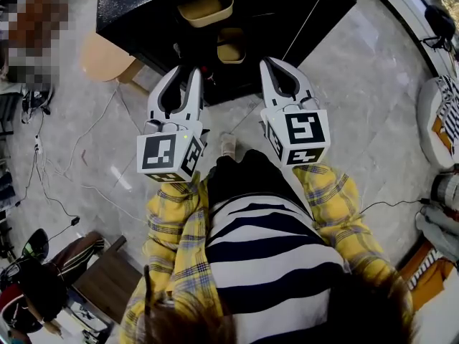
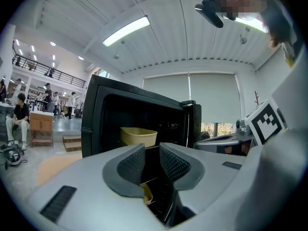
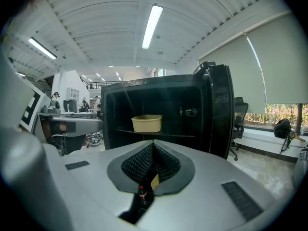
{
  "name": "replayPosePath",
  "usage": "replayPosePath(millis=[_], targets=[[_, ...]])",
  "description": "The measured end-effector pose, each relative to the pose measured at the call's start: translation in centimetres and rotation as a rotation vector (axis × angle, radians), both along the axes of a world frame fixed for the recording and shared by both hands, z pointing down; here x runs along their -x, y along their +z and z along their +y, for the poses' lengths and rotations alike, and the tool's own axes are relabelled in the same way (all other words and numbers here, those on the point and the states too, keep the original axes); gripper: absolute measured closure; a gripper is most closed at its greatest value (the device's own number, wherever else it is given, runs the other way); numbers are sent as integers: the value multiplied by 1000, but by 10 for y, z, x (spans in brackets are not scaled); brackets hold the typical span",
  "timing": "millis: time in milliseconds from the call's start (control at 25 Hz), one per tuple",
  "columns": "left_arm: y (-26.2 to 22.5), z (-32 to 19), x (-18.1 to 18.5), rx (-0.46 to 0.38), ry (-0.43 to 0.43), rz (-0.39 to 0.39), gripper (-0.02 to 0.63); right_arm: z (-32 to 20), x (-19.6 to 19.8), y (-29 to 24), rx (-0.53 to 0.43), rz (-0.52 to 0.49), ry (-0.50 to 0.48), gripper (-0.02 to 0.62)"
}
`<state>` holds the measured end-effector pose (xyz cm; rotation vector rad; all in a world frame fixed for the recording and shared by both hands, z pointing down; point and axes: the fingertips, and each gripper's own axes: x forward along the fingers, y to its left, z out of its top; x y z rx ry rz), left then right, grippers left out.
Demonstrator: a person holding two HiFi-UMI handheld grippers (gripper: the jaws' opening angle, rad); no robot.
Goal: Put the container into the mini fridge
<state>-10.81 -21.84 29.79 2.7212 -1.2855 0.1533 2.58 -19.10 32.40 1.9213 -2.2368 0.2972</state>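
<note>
The black mini fridge (image 1: 129,6) stands open in front of me. A tan container (image 1: 205,9) rests on its upper shelf, also visible as the container (image 2: 138,136) in the left gripper view and the container (image 3: 147,123) in the right gripper view. A second tan tub (image 1: 231,51) sits on a lower shelf. My left gripper (image 1: 188,70) hovers just outside the opening, its jaws drawn to a narrow slit with nothing in them; the left gripper (image 2: 152,150) points at the shelves. My right gripper (image 1: 269,61) is beside it, shut and empty; the right gripper (image 3: 153,143) faces the interior.
The fridge door (image 3: 219,109) hangs open on the right. A round wooden top (image 1: 100,56) stands left of the fridge. Cables (image 1: 86,185) trail over the tiled floor and a wooden seat (image 1: 107,282) is at lower left. A small red-capped bottle (image 3: 141,192) shows low inside.
</note>
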Motion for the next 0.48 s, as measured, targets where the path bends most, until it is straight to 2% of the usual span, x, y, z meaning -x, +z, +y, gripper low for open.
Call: replayPosePath(millis=[480], targets=[[-4,-6,-2,3,-13,-4,500,-7,-3,-8,-12,-6,-10,568]])
